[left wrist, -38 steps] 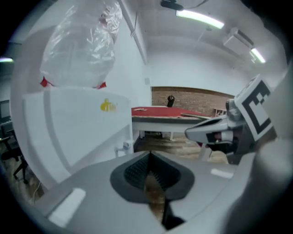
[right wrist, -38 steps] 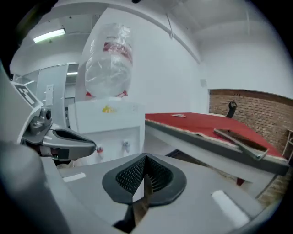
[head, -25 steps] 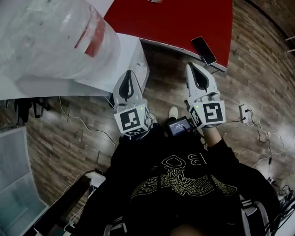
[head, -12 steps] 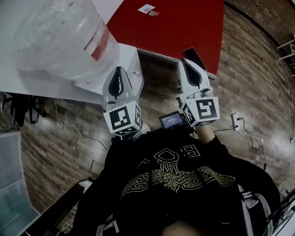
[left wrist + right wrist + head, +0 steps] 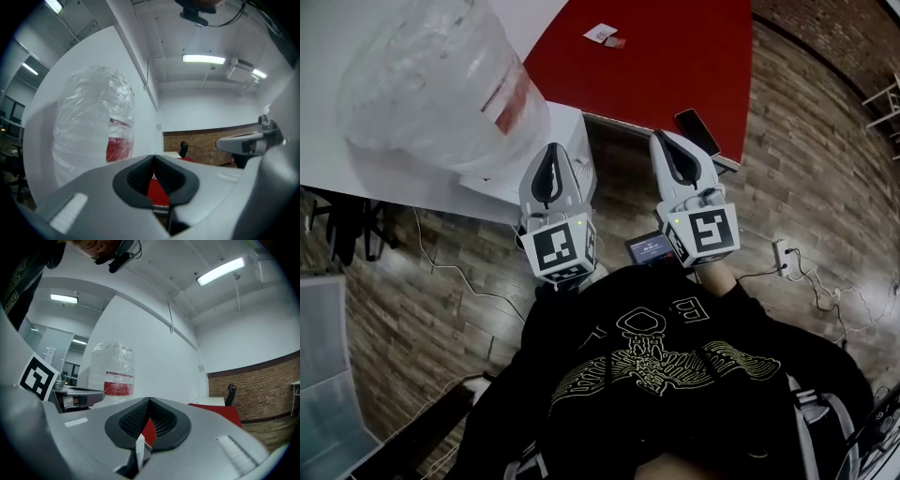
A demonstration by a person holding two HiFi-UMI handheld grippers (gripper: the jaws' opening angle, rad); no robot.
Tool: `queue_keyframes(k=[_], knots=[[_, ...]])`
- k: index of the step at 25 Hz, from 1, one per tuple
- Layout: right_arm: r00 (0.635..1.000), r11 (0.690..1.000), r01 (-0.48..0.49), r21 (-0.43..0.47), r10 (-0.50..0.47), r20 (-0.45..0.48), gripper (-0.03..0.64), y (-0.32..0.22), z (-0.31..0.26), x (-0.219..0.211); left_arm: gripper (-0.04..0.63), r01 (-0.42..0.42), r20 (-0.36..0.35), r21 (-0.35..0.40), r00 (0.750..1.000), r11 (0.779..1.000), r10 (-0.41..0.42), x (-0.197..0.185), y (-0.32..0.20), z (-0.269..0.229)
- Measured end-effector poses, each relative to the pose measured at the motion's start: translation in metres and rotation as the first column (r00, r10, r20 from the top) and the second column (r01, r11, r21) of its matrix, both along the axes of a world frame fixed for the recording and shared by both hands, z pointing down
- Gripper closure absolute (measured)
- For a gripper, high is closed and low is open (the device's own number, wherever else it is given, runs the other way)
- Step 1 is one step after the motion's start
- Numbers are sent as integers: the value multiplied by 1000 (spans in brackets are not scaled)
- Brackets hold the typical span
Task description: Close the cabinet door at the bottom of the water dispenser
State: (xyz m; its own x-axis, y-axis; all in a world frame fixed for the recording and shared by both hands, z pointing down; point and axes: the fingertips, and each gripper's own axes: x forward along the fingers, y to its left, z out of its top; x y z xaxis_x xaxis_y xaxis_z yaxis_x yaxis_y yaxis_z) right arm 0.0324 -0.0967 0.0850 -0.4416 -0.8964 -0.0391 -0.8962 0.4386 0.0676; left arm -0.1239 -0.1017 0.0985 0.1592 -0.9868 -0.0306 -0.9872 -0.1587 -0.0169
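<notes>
The water dispenser's white top (image 5: pixel 567 141) carries a plastic-wrapped bottle (image 5: pixel 441 84) with a red label, at the upper left of the head view. Its bottom cabinet door is hidden in every view. My left gripper (image 5: pixel 551 154) is held level over the dispenser's front corner, shut and holding nothing. My right gripper (image 5: pixel 660 139) is alongside it to the right, also shut and holding nothing. In the left gripper view the closed jaws (image 5: pixel 153 160) point past the bottle (image 5: pixel 93 126). The right gripper view shows its closed jaws (image 5: pixel 149 401) and the bottle (image 5: pixel 112 369) beyond.
A red table (image 5: pixel 656 56) stands right of the dispenser, with a phone (image 5: pixel 697 131) near its edge. A small screen device (image 5: pixel 649 247) hangs at my chest. A power strip (image 5: pixel 785 255) and cables lie on the wooden floor at right. A chair (image 5: pixel 229 392) stands by the brick wall.
Both grippers have risen together and stayed shut. In the head view the bottle and the red table have shifted, and the left gripper now lies over the dispenser's corner.
</notes>
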Motion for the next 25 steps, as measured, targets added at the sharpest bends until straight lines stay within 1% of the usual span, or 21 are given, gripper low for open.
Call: queue_keyframes(k=[3,11,15,25], knots=[[1000,1000,1,2,-1,-3,618,0,-1,-1,588,1,6,6,1000,1000,-1,1,1,-2],[1000,1000,-4,-11,4,-3,618,1,6,-2,588,13,15,-12,1000,1000,-13,-4,3,2],[1000,1000,9,2,-9,-24,618,2,5,-6,588,5,17,-16,1000,1000,-5,-1,3,2],[999,1000,12,-13,-13,-39,618,-5,12,-12,588,-17,25,-34,1000,999,18,4,-6,9]])
